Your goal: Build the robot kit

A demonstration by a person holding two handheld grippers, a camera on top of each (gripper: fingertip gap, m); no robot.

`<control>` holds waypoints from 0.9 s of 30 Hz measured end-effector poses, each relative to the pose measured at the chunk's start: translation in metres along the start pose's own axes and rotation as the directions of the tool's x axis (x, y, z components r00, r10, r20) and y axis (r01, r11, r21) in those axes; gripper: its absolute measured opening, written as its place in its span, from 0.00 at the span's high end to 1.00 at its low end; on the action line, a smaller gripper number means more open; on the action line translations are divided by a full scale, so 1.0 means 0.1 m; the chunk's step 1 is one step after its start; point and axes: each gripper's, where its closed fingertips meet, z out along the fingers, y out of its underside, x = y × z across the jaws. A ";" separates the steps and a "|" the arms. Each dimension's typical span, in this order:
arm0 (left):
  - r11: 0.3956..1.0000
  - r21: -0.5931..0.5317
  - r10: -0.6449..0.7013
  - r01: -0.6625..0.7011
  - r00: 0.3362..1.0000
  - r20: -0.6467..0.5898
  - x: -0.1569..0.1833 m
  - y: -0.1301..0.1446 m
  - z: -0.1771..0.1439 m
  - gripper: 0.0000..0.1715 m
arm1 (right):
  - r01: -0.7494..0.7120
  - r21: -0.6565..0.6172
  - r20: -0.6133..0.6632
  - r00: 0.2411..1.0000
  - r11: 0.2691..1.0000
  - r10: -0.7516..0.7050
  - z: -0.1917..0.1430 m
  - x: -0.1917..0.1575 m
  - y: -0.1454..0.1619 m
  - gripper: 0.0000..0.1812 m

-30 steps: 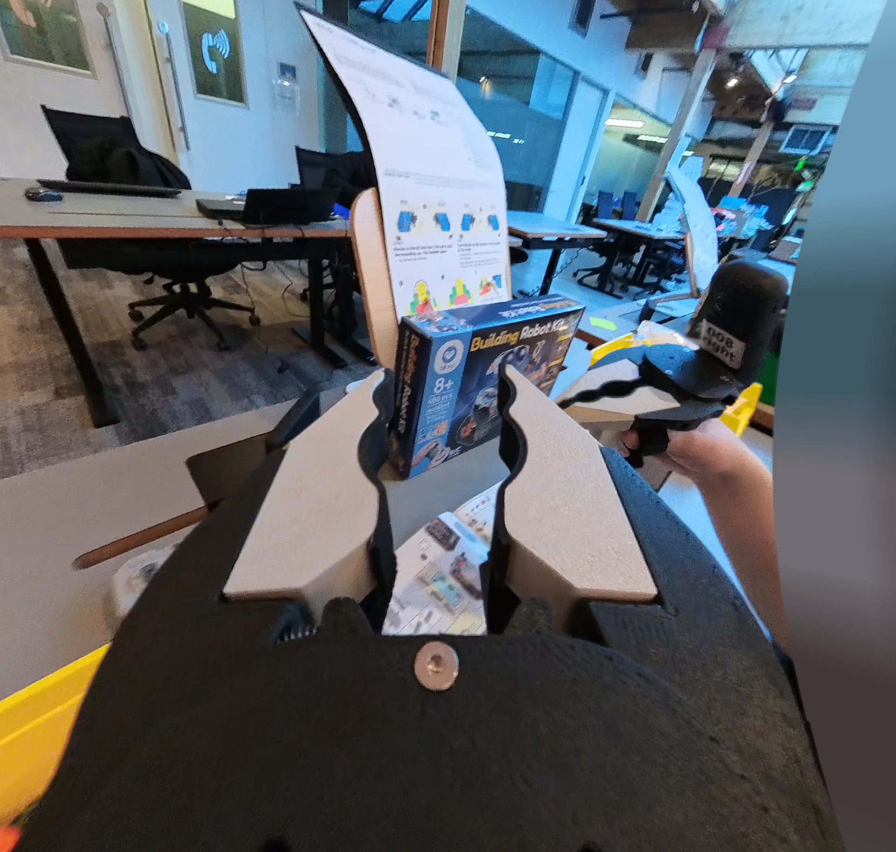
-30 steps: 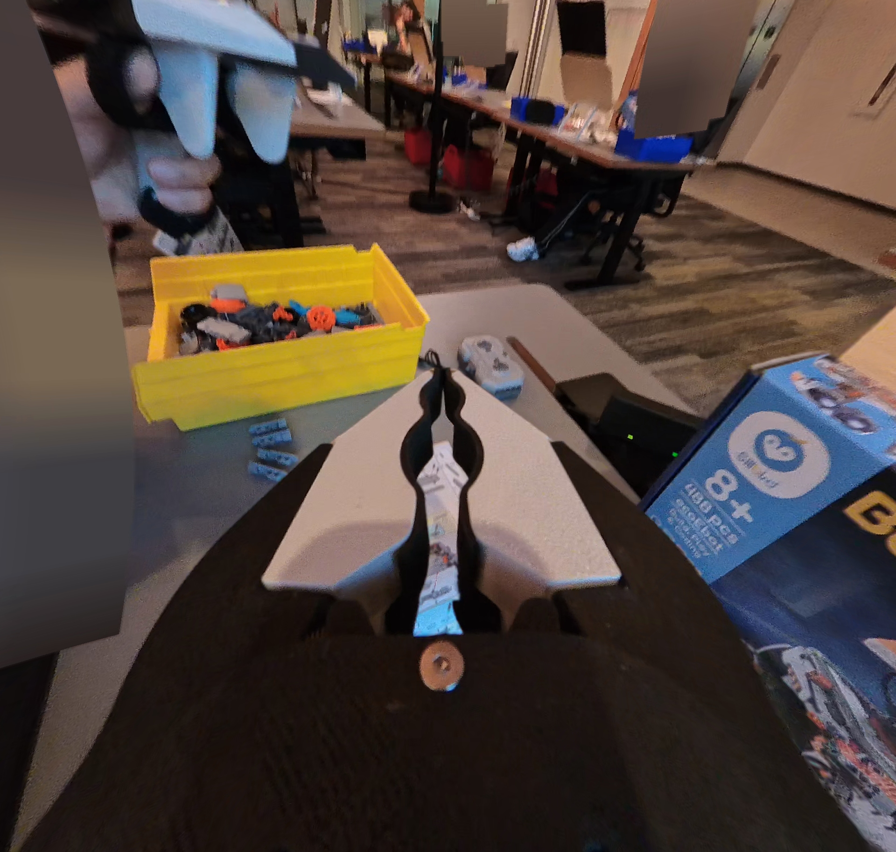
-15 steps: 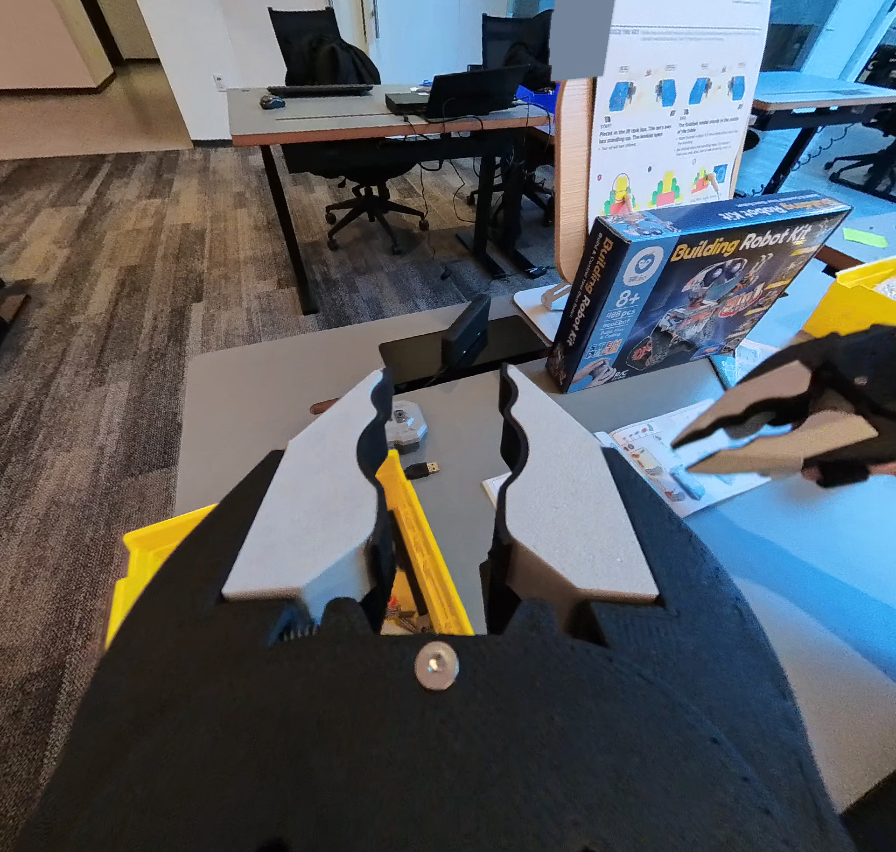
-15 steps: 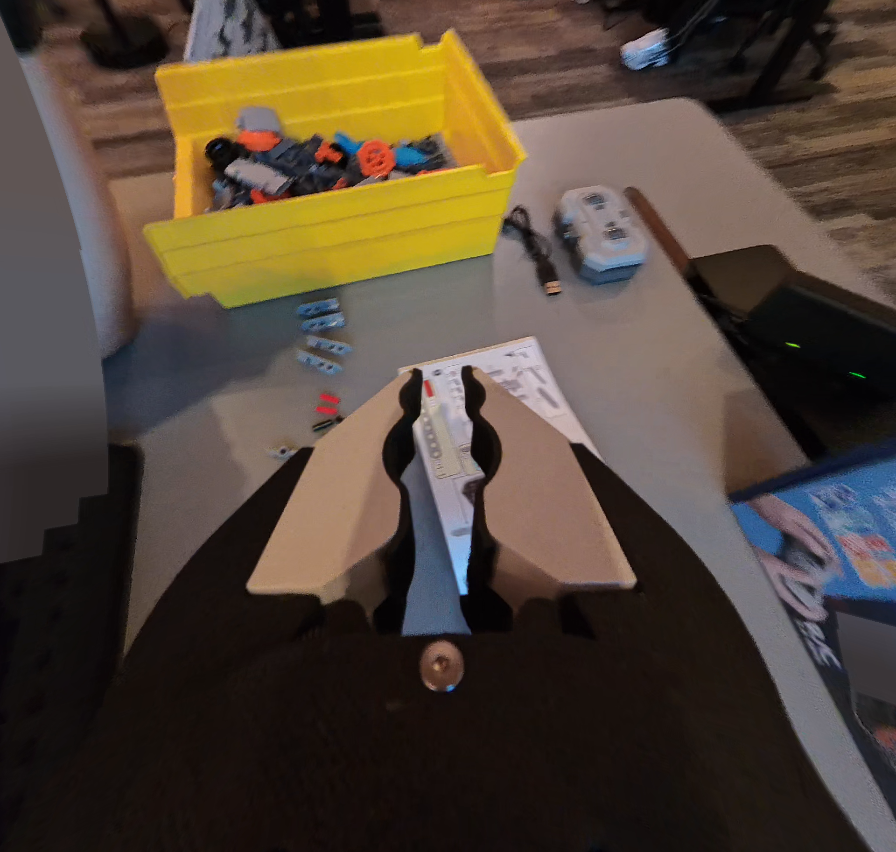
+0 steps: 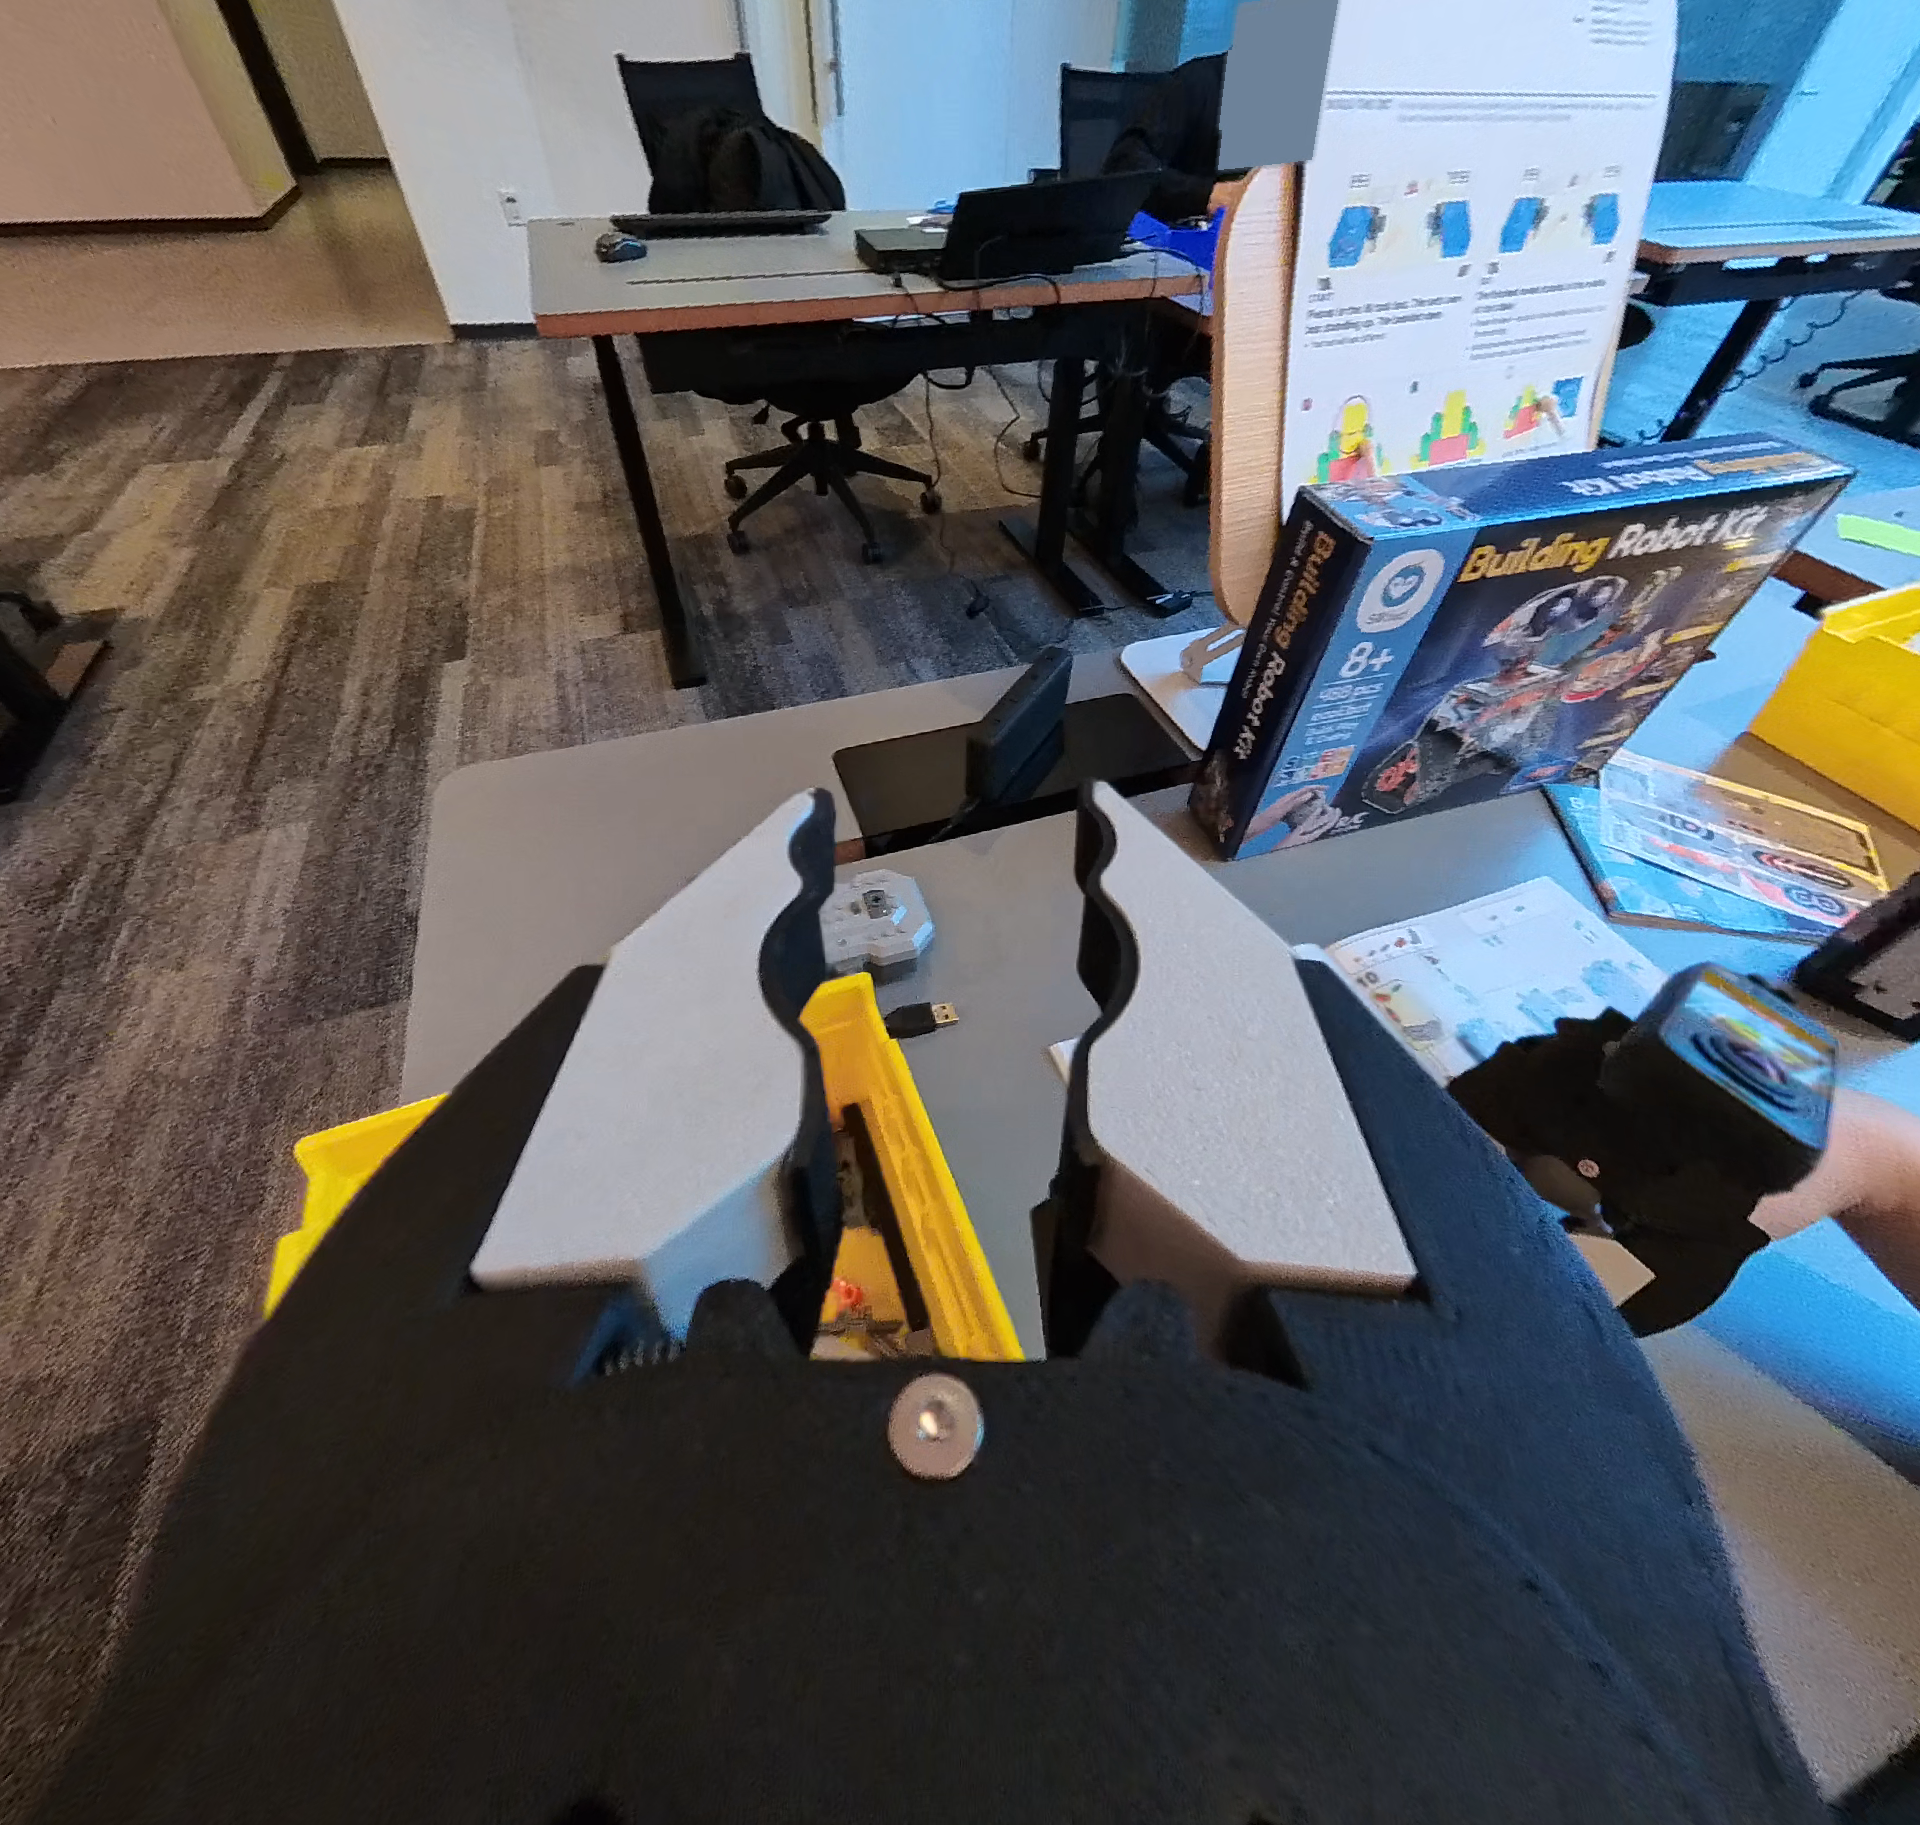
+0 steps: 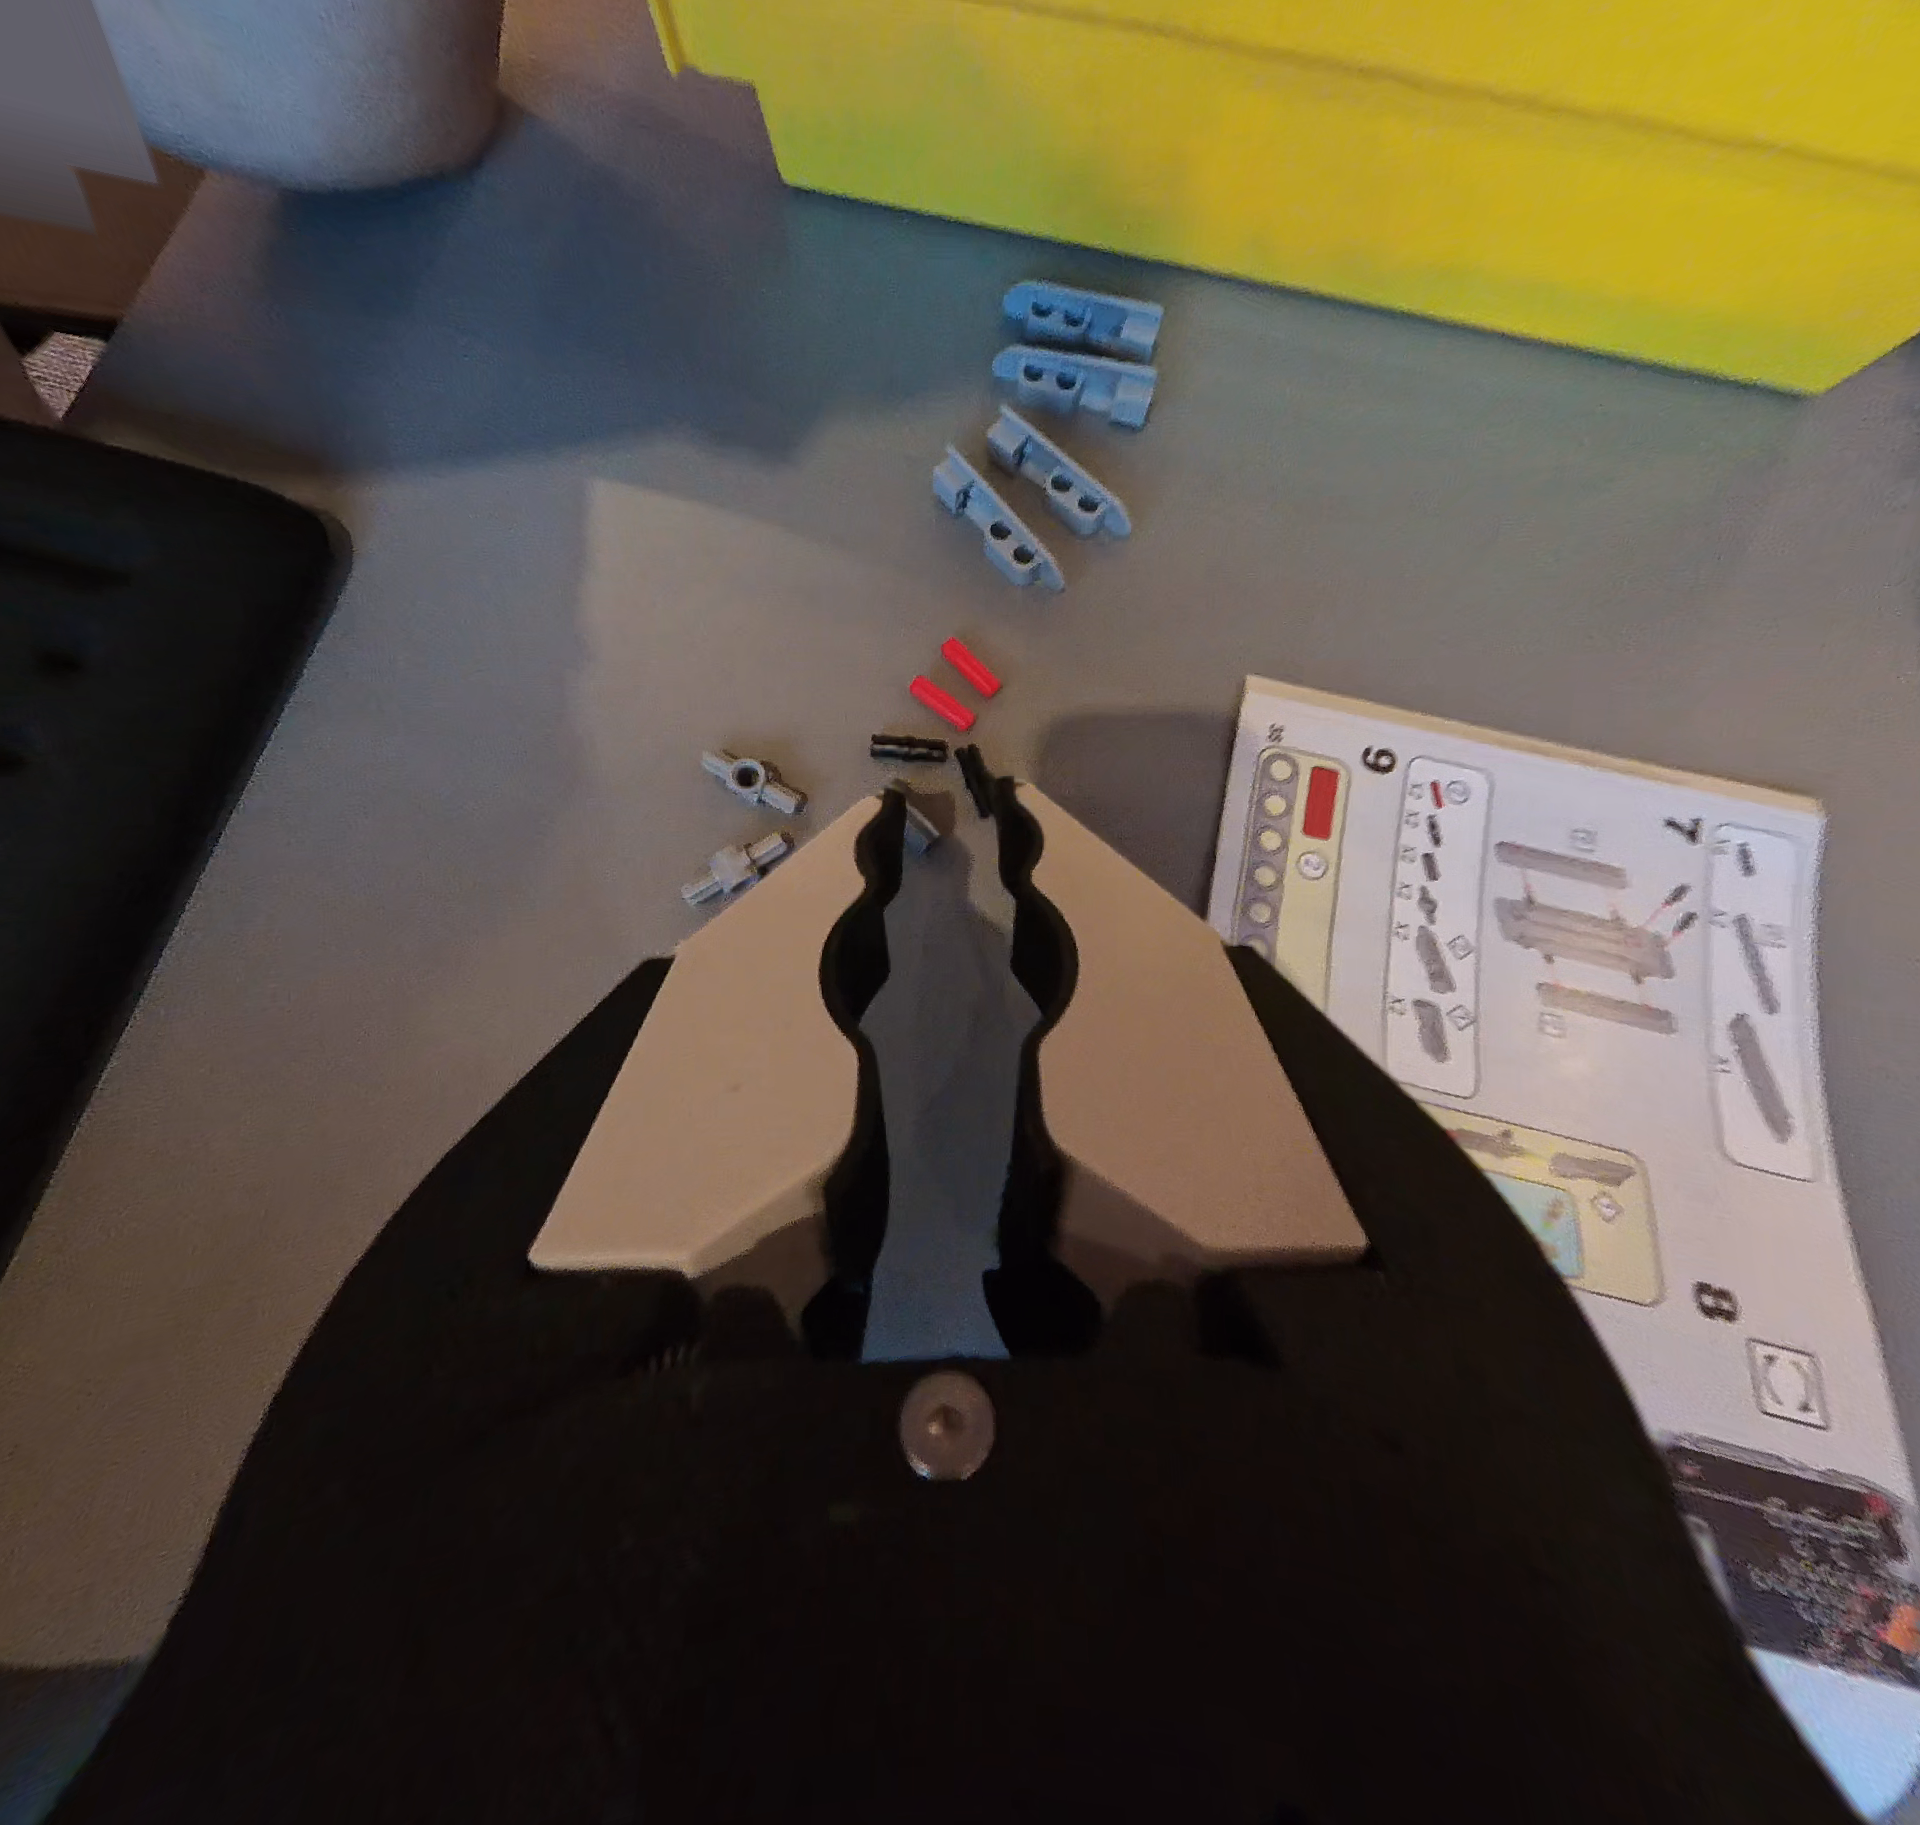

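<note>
Left wrist view looks down on the yellow bin [image 5: 894, 1152], whose near wall runs under the left gripper [image 5: 951, 809]. Its jaws are spread wide and hold nothing. Beyond the bin stands the blue kit box [image 5: 1507, 653], and just past the bin's corner lie a grey module [image 5: 876, 918] and a USB plug [image 5: 920, 1019].

In the right wrist view, the instruction booklet [image 6: 1538, 944] lies in front of the bin [image 6: 1299, 113], to its right. Four blue-grey beams [image 6: 1060, 425] sit just beside the bin's front wall, then two red pins [image 6: 956, 684], two black pins [image 6: 909, 747] and two grey connectors [image 6: 753, 778] farther from it. The right gripper [image 6: 948, 796] hangs low, its jaws narrowly parted and gripping nothing. A small grey piece [image 6: 923, 825] lies between the tips; contact cannot be told through the blur.
</note>
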 end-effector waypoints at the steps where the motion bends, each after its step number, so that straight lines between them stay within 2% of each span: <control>1: 1.000 -0.002 0.001 -0.001 1.000 0.007 -0.02 0.00 0.00 0.74 | -0.002 -0.005 0.017 1.000 1.000 0.002 0.02 -0.02 0.03 0.93; 4: 1.000 0.007 -0.009 0.009 1.000 -0.012 0.01 -0.01 -0.02 0.75 | 0.040 0.004 0.030 0.999 0.999 -0.040 0.06 -0.05 0.07 0.94; 9: 1.000 0.008 -0.002 0.002 1.000 -0.018 0.03 -0.02 -0.02 0.75 | -0.006 0.006 0.070 0.998 1.000 0.006 0.11 -0.06 0.14 0.93; 12: 1.000 0.002 -0.005 0.005 1.000 -0.023 0.04 0.00 0.00 0.75 | -0.017 0.013 0.089 0.996 1.000 0.016 0.11 -0.08 0.13 0.96; 14: 1.000 0.005 -0.009 0.009 0.999 -0.037 0.05 -0.01 0.01 0.75 | -0.032 0.009 0.075 0.997 0.999 0.031 0.03 -0.04 0.13 0.96; 15: 1.000 0.015 -0.014 0.014 0.998 -0.055 0.08 -0.02 0.02 0.75 | -0.038 0.051 0.044 0.998 0.998 0.035 -0.07 0.03 0.07 0.96; 17: 0.998 0.053 -0.027 0.034 0.991 -0.134 0.19 -0.09 0.05 0.75 | -0.068 0.211 -0.068 0.994 0.975 0.084 -0.42 0.26 -0.16 0.96; 19: 0.990 0.125 -0.028 0.062 0.965 -0.263 0.39 -0.20 0.08 0.74 | -0.129 0.449 -0.154 0.963 0.884 0.219 -0.95 0.54 -0.46 0.96; 20: 0.982 0.163 -0.034 0.095 0.940 -0.339 0.49 -0.26 0.09 0.74 | -0.165 0.581 -0.143 0.943 0.797 0.300 -1.23 0.64 -0.59 0.96; 22: 0.962 0.198 -0.062 0.189 0.855 -0.515 0.73 -0.33 0.10 0.83 | -0.226 0.785 -0.023 0.920 0.577 0.392 -1.71 0.71 -0.77 0.97; 23: 0.952 0.182 -0.095 0.245 0.804 -0.587 0.82 -0.34 0.11 0.83 | -0.259 0.836 0.045 0.911 0.484 0.410 -1.84 0.72 -0.79 0.97; 25: 0.948 0.127 -0.141 0.291 0.744 -0.653 0.97 -0.27 0.18 0.80 | -0.332 0.868 0.151 0.885 0.369 0.441 -1.93 0.76 -0.78 0.97; 27: 0.962 0.113 -0.119 0.249 0.751 -0.650 1.10 -0.13 0.28 0.78 | -0.395 0.878 0.242 0.853 0.269 0.463 -1.98 0.81 -0.79 0.97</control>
